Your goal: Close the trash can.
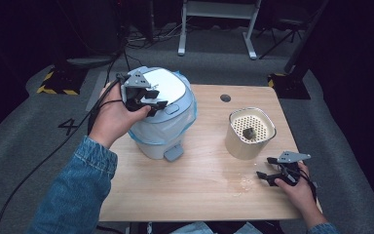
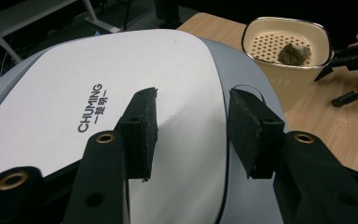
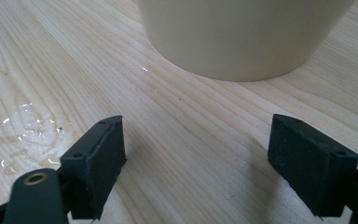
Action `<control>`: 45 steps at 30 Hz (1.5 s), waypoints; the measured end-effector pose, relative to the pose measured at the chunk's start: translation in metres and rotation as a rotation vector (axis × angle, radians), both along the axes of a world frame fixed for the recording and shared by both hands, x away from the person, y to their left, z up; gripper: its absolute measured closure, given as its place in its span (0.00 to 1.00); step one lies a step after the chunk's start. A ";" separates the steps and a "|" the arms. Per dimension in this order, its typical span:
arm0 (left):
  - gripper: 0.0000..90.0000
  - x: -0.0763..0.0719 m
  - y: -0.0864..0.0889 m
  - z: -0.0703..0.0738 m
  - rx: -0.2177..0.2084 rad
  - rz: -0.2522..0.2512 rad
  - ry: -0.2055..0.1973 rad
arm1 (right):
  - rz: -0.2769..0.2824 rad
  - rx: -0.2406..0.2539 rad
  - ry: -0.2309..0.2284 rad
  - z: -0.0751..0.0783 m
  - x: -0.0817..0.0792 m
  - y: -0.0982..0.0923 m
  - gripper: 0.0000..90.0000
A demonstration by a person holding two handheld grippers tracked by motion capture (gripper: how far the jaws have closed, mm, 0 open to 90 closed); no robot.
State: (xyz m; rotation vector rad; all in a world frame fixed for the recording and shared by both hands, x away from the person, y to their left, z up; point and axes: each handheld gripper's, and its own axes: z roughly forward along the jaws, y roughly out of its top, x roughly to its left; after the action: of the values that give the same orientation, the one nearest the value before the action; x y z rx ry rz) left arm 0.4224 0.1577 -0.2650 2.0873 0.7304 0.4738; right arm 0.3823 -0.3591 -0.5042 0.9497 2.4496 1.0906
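Note:
A white and pale-blue pedal bin (image 1: 168, 124) stands on the left half of the wooden table (image 1: 199, 170), with its white lid (image 2: 121, 84) closed. My left gripper (image 1: 155, 101) hovers over the lid's left side. Its jaws are open (image 2: 193, 100) and nothing is between them. A cream container (image 1: 251, 134) with a perforated insert holds a dark lump (image 2: 294, 53). My right gripper (image 1: 264, 167) rests low on the table just in front and right of the container (image 3: 242, 32), open (image 3: 196, 135) over bare wood.
A small wet patch (image 1: 246, 184) lies on the table near the right gripper, left of its jaws (image 3: 23, 130). A round cable hole (image 1: 225, 98) sits near the far edge. The bin's foot pedal (image 1: 174, 152) points toward me. A white desk frame (image 1: 214, 29) stands beyond the table.

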 end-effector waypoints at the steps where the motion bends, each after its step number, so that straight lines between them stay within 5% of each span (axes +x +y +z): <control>1: 0.59 0.000 0.000 0.001 0.003 0.004 0.007 | 0.000 0.000 0.000 0.000 0.000 0.000 0.21; 5: 0.65 0.007 0.003 0.002 -0.033 0.014 0.038 | 0.000 0.000 0.000 0.000 0.000 0.000 0.21; 12: 0.69 0.021 0.014 -0.005 -0.112 0.037 0.029 | 0.000 0.000 0.000 0.000 0.000 0.000 0.21; 25: 0.83 0.015 0.002 -0.005 -0.058 0.063 -0.016 | 0.000 0.000 0.000 0.000 0.000 0.000 0.21; 28: 0.89 0.012 -0.004 -0.005 0.010 0.059 -0.047 | 0.003 -0.001 0.000 0.000 0.000 0.000 0.21; 31: 0.90 0.012 -0.008 -0.004 0.016 0.062 -0.042 | 0.003 -0.001 0.000 0.000 0.000 0.000 0.21; 34: 0.86 0.014 -0.008 -0.007 -0.047 0.039 -0.019 | 0.003 -0.001 0.001 0.000 0.000 0.000 0.21; 36: 0.66 0.015 -0.008 -0.009 -0.083 0.052 -0.015 | 0.003 0.000 0.001 0.000 0.000 0.000 0.21; 38: 0.58 0.014 -0.006 -0.009 -0.101 0.051 0.000 | 0.004 0.000 0.001 0.000 0.000 0.000 0.21; 45: 0.48 0.000 0.007 0.001 -0.191 0.004 -0.068 | 0.004 0.000 0.002 0.000 0.000 0.000 0.21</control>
State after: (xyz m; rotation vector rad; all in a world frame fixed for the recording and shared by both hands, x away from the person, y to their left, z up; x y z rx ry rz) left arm 0.4220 0.1647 -0.2639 1.8833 0.7114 0.4569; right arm 0.3825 -0.3591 -0.5041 0.9462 2.4544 1.0914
